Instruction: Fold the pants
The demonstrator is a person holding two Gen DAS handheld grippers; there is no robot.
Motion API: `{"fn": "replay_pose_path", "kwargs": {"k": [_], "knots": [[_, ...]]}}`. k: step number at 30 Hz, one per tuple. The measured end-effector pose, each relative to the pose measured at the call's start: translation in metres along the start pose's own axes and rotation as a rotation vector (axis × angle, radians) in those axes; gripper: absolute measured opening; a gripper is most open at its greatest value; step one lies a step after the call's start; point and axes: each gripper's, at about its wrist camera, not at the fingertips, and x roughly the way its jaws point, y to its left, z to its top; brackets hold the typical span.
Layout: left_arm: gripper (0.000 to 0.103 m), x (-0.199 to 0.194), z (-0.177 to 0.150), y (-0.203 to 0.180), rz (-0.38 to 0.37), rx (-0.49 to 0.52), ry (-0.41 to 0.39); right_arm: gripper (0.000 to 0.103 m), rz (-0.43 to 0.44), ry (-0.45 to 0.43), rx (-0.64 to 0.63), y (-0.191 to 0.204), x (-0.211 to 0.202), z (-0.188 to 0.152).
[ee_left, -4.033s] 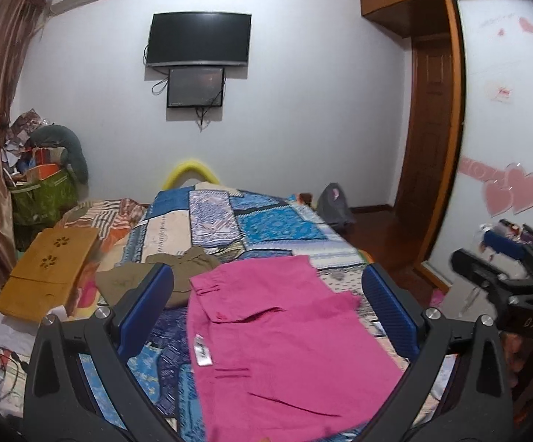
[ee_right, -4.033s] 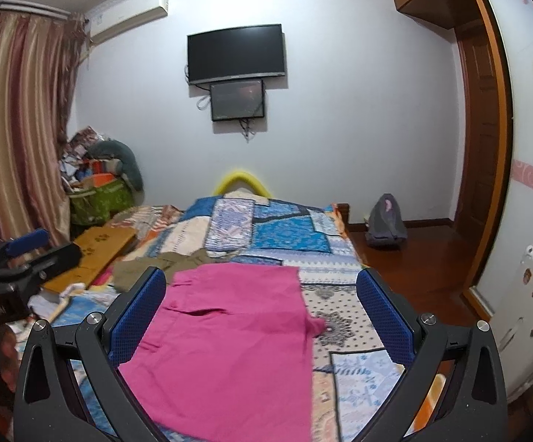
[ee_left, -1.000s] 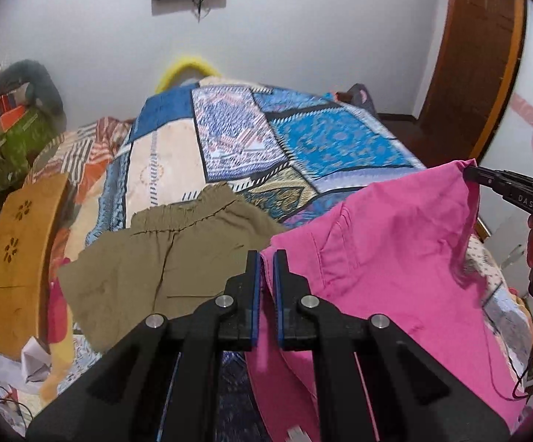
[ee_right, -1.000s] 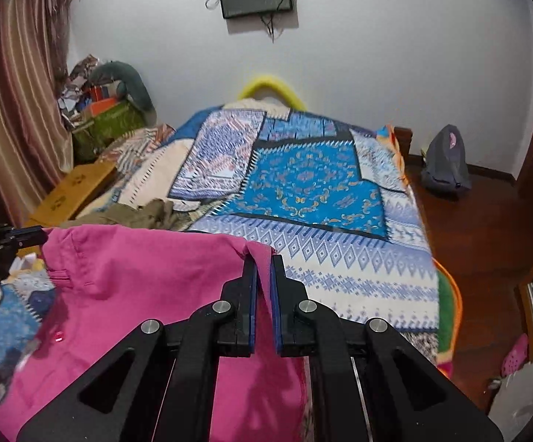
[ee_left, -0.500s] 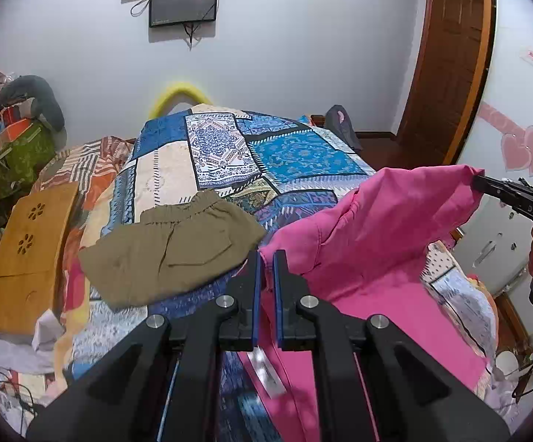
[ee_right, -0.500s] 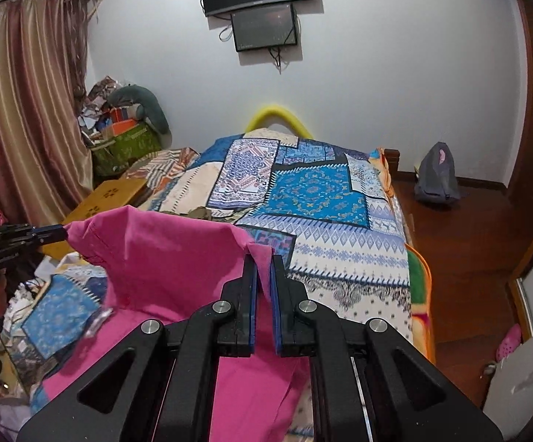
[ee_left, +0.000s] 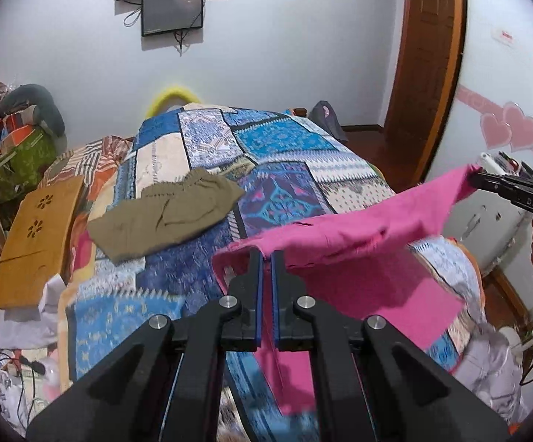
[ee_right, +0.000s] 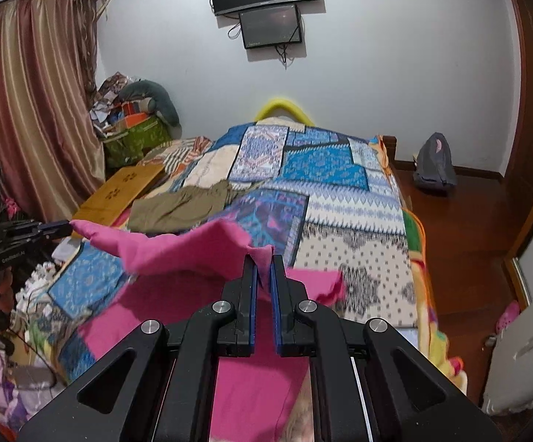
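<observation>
1. The bright pink cotton pants point(ee_left: 358, 235) hang in the air over the near end of the bed, stretched between the two tools, with the rest of the cloth drooping down onto the covers below.
2. The left black two-finger gripper with blue pads point(ee_left: 266, 258) is pinched tight on one corner of the pants' top edge; only a thin fold of pink cloth shows between its jaws.
3. The right black two-finger gripper with blue pads point(ee_right: 263, 261) is clamped the same way on the other corner, a small peak of pink fabric sticking up between its jaws.
4. From the left wrist view the right tool shows at the far right edge, a hand wrapped round its handle, and the pink edge runs taut up to its tip.
5. Beneath lies the blue patchwork quilt point(ee_left: 277, 140) that covers the bed.
6. A pair of olive-brown shorts point(ee_left: 163, 217) lies crumpled on the quilt, to the left of the pink pants and apart from them.
7. A tan wooden lap tray with flower cut-outs point(ee_left: 38, 232) leans at the bed's left side.
</observation>
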Motion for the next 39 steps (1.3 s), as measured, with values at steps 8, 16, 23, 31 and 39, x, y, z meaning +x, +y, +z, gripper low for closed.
{"fn": "replay_pose_path", "kwargs": {"k": [8,16,23,31,39], "knots": [[0.000,-0.009,-0.052,-0.008,-0.035,-0.022,0.063,0.006,0.011,0.077,0.029,0.011,-0.002,-0.057],[0.002,0.004,-0.080,-0.008,-0.044,-0.023,0.143,0.006,-0.053,0.136,0.068,0.004,-0.001,-0.097],[0.027,0.030,-0.094,-0.017,-0.063,-0.007,0.212,0.009,-0.074,0.184,0.081,0.003,0.007,-0.113],[0.041,0.048,-0.095,-0.013,-0.052,-0.011,0.231,0.024,-0.106,0.229,0.057,0.002,0.015,-0.125],[0.026,0.053,-0.091,-0.011,-0.095,-0.004,0.228,0.053,-0.150,0.201,0.022,0.006,0.017,-0.116]]}}
